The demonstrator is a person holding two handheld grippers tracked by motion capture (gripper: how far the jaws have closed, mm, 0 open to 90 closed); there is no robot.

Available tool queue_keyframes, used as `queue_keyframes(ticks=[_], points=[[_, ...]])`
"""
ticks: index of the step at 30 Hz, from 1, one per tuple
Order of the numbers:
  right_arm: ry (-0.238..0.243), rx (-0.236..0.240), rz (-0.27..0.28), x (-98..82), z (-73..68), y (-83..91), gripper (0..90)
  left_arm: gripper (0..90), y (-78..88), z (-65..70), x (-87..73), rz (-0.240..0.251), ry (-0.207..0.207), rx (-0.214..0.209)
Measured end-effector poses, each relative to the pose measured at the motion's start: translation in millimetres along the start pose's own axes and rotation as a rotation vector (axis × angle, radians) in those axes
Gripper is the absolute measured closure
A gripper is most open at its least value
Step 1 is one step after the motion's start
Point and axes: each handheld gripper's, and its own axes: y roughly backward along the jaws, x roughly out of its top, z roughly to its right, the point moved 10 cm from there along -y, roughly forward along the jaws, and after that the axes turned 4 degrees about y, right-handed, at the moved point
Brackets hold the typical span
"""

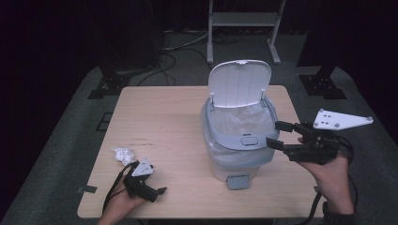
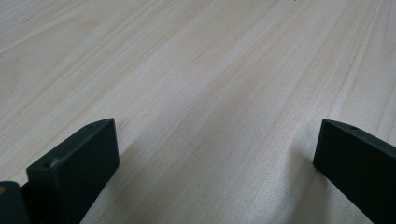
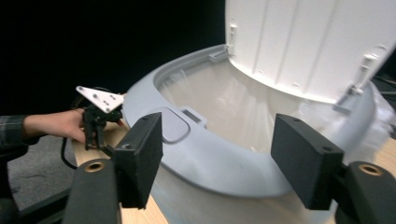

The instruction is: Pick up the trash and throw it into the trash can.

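A small white pedal bin (image 1: 237, 161) with a grey rim (image 1: 234, 143) and a clear liner stands right of the table's middle. Its white lid (image 1: 239, 84) is tipped up at the back. My right gripper (image 1: 274, 133) hovers at the bin's right side, open, jaws pointing left at the rim. In the right gripper view the jaws (image 3: 219, 140) stand wide in front of the grey rim (image 3: 210, 158) and touch nothing. My left gripper (image 1: 157, 191) rests low at the front left of the table, open (image 2: 215, 154), with bare wood between its jaws.
A crumpled white paper wad (image 1: 123, 154) lies on the wooden table (image 1: 164, 117) just behind the left gripper. The bin's grey foot pedal (image 1: 238, 182) juts toward the front edge. A metal stand (image 1: 244, 21) and cables sit on the floor beyond the table.
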Motion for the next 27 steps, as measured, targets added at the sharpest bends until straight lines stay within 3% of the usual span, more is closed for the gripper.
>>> queue_keyframes(ticks=[8, 14, 27], points=[[-0.032, -0.075, -0.027, -14.8, 10.6, 9.7, 13.7, 0.0, 0.0, 0.0, 0.0, 0.000, 0.000, 0.000], [-0.030, -0.137, -0.031, -24.6, 18.0, 14.2, 11.2, 0.0, 0.0, 0.0, 0.0, 0.000, 0.000, 0.000], [-0.032, -0.186, -0.100, -62.4, 26.8, 16.8, 7.1, 0.0, 0.0, 0.0, 0.0, 0.000, 0.000, 0.000]])
